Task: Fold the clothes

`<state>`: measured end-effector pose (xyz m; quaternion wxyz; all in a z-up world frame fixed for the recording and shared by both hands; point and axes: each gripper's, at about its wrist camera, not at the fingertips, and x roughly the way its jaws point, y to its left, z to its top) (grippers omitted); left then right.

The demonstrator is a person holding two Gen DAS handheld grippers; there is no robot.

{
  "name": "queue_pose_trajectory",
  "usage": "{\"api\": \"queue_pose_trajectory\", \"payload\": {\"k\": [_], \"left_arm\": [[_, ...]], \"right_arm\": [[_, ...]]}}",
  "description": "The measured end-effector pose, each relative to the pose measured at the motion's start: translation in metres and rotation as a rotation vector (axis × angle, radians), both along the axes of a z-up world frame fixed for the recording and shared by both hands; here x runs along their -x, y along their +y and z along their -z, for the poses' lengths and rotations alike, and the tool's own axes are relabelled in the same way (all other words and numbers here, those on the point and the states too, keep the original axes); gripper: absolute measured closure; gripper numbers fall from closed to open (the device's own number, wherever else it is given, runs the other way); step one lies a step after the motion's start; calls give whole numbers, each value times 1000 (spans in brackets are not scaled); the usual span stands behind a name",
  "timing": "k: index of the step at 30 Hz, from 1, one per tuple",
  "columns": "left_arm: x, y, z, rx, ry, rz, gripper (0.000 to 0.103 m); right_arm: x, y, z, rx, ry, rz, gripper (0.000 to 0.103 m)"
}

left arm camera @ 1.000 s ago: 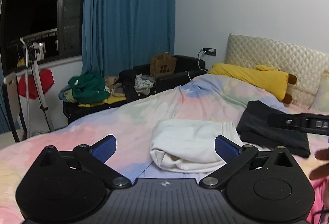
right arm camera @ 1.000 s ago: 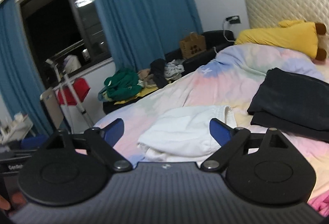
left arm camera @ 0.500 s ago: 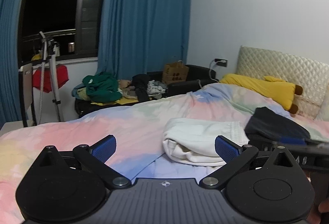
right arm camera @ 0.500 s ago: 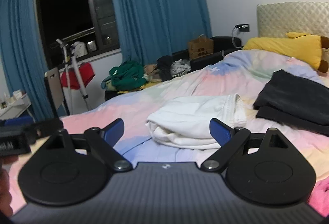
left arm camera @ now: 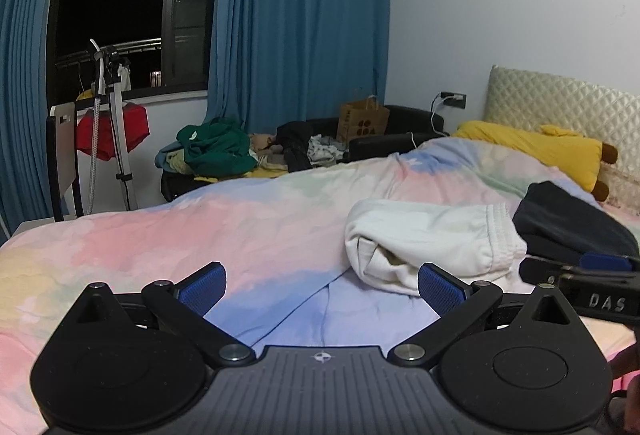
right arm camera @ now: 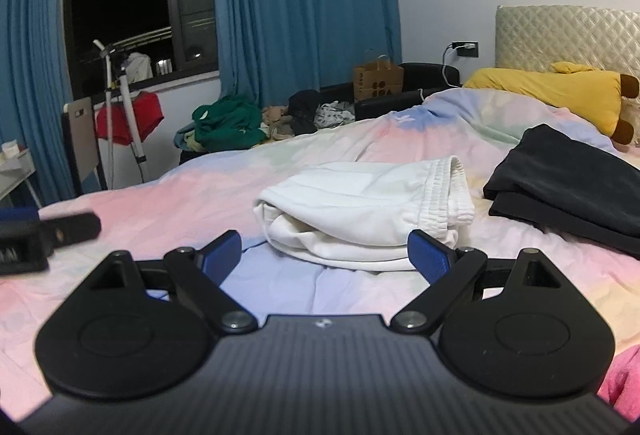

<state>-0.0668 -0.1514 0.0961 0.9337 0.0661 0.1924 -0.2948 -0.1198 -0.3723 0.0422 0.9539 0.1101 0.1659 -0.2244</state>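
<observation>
Currently both grippers hover over the pastel duvet (left arm camera: 248, 227), nothing held. Left gripper (left arm camera: 320, 285) is spread wide and empty; right gripper (right arm camera: 325, 251) likewise. The white garment (right arm camera: 360, 211) lies already folded mid-bed, ribbed hem toward the headboard, just ahead of the right gripper's pads. A folded black garment (right arm camera: 568, 191) sits near it on the right, apart from it. Unfolded pile incl. green garment (left arm camera: 216, 151) waits on the black sofa beyond the bed. Judgement: this fold looks done. If tidying, pinch the white bundle's loose lower layers at the near edge, lift low, avoid snagging the duvet.
</observation>
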Motion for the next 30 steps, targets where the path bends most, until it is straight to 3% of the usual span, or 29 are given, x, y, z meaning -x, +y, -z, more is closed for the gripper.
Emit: {"api": "queue_pose_trajectory", "payload": {"k": [8,30], "left_arm": [[-13,-4,14,-12,33,-5,0],[-5,-2,13,-6,27,-12,0]], "right_arm": [[3,0,6,11,-16,28,12],[3,-4,8,-3,-16,45,12]]}}
